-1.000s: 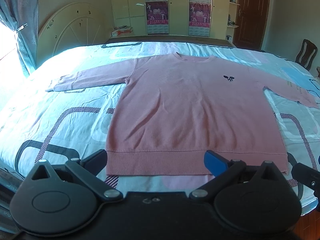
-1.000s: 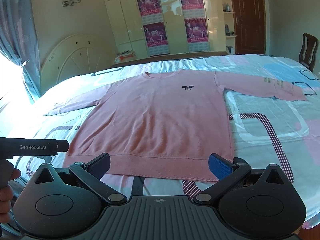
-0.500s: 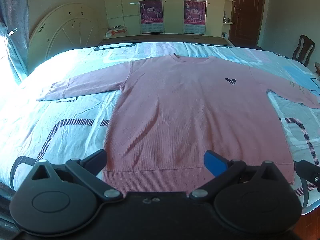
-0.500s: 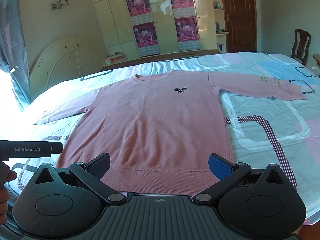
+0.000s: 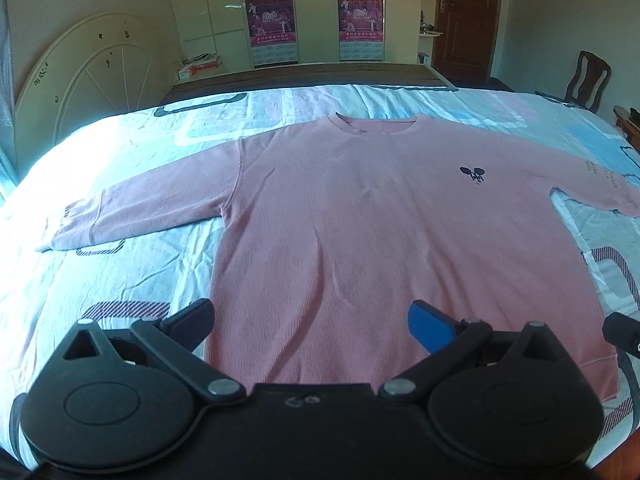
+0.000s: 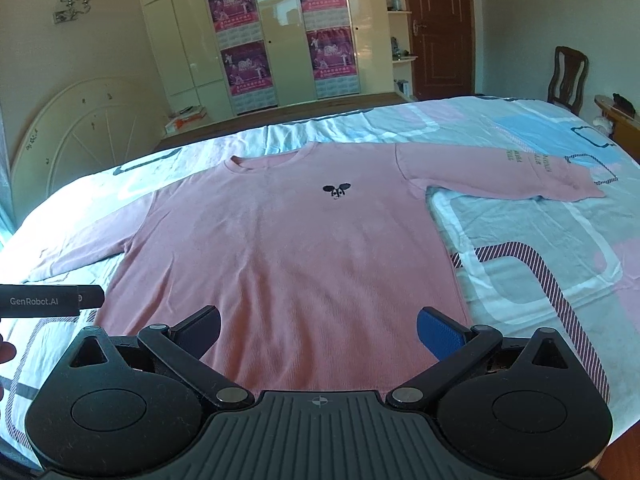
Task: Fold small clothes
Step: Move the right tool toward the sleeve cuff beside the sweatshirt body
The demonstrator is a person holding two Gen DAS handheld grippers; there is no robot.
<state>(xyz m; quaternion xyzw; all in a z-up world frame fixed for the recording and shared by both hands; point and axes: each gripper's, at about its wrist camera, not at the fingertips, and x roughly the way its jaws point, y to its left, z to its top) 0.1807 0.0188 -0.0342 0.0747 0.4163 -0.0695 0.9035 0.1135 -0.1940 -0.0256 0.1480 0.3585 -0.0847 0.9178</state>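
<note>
1. Since the earlier frames both grippers have moved forward over the sweater's hem, so the ribbed lower edge now sits mostly hidden behind them and the garment fills more of each view.
2. The bed (image 5: 120,280), covered in a pale blue, white and pink patterned sheet, spans the middle of both frames.
3. The pink sweater (image 5: 360,220) lies flat, front up, in the centre of the bed, sleeves spread to left and right, neckline toward the top of the frame; a small dark emblem (image 6: 337,190) marks its chest.
4. The left gripper (image 5: 312,320) fills the bottom of its view above the hem, fingers wide apart and holding nothing.
5. The right gripper (image 6: 319,330) sits likewise at the bottom of its frame, fingers spread apart and empty.
</note>
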